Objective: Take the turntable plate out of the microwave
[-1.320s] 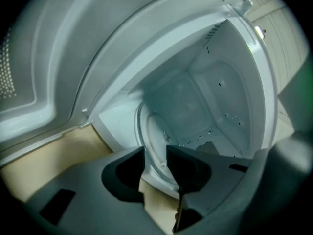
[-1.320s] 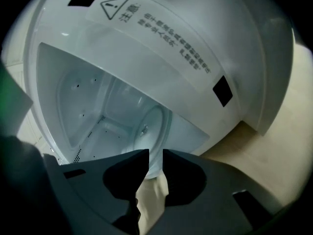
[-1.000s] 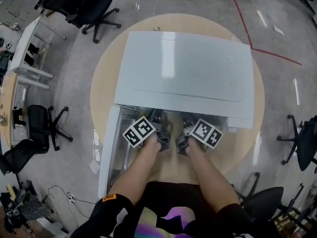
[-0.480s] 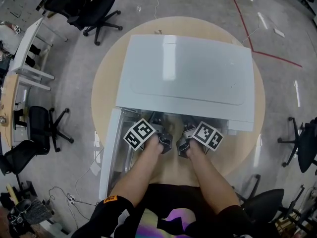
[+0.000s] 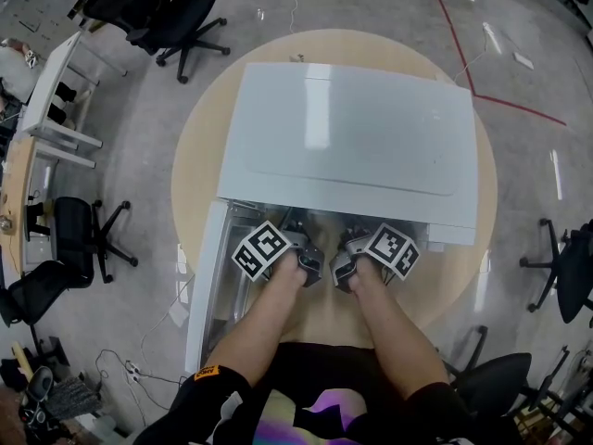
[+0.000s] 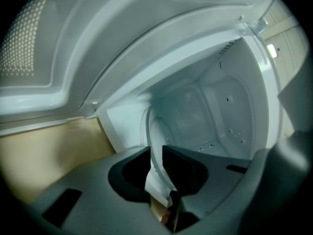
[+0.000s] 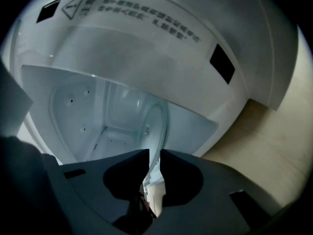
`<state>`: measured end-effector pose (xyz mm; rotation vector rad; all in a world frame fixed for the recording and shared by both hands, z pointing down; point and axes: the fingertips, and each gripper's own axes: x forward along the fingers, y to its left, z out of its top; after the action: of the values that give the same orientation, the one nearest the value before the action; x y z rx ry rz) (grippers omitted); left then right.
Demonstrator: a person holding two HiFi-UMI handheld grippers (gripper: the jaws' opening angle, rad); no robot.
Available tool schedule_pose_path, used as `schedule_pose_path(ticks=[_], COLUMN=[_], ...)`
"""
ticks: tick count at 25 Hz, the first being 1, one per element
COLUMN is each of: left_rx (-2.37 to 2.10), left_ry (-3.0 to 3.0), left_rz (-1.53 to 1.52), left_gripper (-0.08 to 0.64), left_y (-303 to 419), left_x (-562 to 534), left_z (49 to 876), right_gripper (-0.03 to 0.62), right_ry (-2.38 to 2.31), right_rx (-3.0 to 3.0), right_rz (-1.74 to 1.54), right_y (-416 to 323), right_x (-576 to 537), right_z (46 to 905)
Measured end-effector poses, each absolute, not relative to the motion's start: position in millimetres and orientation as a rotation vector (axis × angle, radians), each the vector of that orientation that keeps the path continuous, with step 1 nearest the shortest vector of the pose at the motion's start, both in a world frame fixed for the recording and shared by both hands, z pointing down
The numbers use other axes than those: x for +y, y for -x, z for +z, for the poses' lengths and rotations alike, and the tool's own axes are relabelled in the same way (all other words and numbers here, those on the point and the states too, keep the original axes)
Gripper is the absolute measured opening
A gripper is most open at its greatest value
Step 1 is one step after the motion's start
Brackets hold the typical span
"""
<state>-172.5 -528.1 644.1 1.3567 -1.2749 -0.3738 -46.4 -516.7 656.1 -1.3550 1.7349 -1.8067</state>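
Observation:
The white microwave [image 5: 352, 137] sits on a round wooden table [image 5: 196, 146], its door [image 5: 206, 286] swung open to the left. Both grippers reach into its mouth side by side. In the left gripper view the glass turntable plate [image 6: 155, 129] stands edge-on, and my left gripper [image 6: 156, 153] is shut on its rim. In the right gripper view the same plate [image 7: 156, 119] runs between the jaws, and my right gripper [image 7: 154, 155] is shut on its rim. From the head view only the marker cubes and rear parts of the left gripper [image 5: 296, 241] and right gripper [image 5: 357, 241] show; the plate is hidden there.
Inside, the white cavity walls [image 6: 220, 102] close in around the plate. Black office chairs [image 5: 176, 17] and a white desk [image 5: 51, 109] stand to the left, more chairs [image 5: 570, 267] to the right. A red line [image 5: 482, 86] crosses the floor.
Both hands stay at the microwave's mouth. The right gripper's marker cube has rolled slightly; the left one has barely shifted.

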Motion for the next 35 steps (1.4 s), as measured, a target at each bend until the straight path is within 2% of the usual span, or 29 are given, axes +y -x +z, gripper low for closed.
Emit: schedule_pose_path(ticks=[23,35], left_rx=[-1.129,-1.089], left_ry=[-1.335,-1.316], left_rz=[-0.488,-0.563], left_gripper=[0.127,0.081], left_y=[155.0,151.2], left_x=[-551.0,-546.5], left_z=[645.8,637.9], right_gripper=[0.075,0.075], right_ry=[1.317,1.351], right_rx=[1.726,1.691], right_rz=[-1.716,-1.732], right_y=[41.6,36.7], right_x=[-525.7,-521.2], right_z=[627.9,642.7])
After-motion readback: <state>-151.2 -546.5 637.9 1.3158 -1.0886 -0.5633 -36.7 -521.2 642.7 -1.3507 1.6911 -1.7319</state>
